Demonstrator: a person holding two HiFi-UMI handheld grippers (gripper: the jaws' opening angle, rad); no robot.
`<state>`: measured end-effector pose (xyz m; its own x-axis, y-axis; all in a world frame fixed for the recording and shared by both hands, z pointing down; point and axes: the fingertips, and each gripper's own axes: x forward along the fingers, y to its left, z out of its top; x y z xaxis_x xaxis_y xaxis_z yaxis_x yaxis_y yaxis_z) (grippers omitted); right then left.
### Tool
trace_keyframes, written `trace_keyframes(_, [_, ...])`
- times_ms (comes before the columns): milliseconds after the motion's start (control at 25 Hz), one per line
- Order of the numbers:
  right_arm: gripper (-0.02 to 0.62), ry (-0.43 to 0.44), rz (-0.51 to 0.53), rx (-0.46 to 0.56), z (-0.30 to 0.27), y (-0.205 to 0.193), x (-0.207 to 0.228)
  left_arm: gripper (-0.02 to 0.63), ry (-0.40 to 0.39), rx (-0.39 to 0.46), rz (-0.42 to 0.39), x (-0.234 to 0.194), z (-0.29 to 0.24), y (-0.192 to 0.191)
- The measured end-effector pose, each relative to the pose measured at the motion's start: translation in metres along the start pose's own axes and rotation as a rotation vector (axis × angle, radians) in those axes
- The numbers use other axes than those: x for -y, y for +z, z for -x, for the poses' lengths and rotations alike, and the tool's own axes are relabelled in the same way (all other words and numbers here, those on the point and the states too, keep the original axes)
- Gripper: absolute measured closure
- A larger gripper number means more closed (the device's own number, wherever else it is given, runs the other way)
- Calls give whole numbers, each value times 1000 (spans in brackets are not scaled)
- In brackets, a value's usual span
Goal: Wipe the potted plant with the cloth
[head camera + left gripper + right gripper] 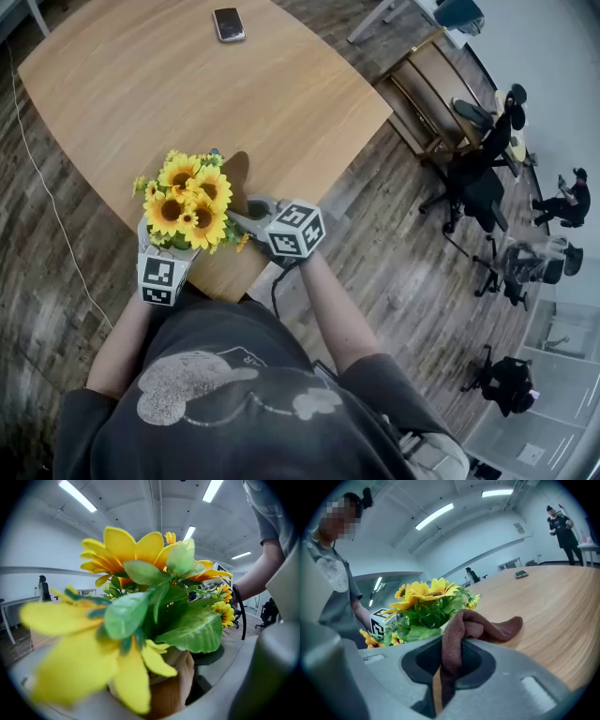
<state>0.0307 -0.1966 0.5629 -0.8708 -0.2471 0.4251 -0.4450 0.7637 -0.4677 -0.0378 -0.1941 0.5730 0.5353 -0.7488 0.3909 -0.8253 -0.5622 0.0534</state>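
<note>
steadying the potted plant [187, 202], left tongs [161, 688] clamp its base; right tongs [445, 667] pinch the cloth [487, 625], ready to wipe.

1. The left hand-held gripper [165, 247] points toward 12 o'clock in the head view. Its jaws are closed against the pot of the potted plant [186, 202], and its marker cube [157, 279] faces up.
2. The right hand-held gripper [246, 216] sits near it on the 3 o'clock side with its jaws aimed toward 9 o'clock. They pinch the cloth [461, 630], which bunches out past the tips.
3. The bare left forearm [122, 342] comes in from 7 o'clock and the bare right forearm [333, 314] from 5 o'clock.
</note>
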Motion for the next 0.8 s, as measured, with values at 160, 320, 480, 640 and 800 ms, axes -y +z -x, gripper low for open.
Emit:
trace_keyframes(160, [546, -5, -34, 10, 4, -12, -8, 34, -22, -6, 12, 1, -2, 1])
trace_keyframes(320, [546, -3, -65, 29, 3, -19, -20, 34, -49, -12, 3, 1, -4, 2])
trace_keyframes(480, [546, -13, -76, 45, 4, -22, -29, 34, -76, -20, -6, 2, -7, 3])
trace_keyframes(640, [546, -38, -102, 74, 12, -29, -38, 34, -90, -26, -13, 2, -8, 3])
trace_keyframes(800, [546, -83, -153, 135, 24, -33, -41, 32, -97, -34, -40, 1, -9, 3])
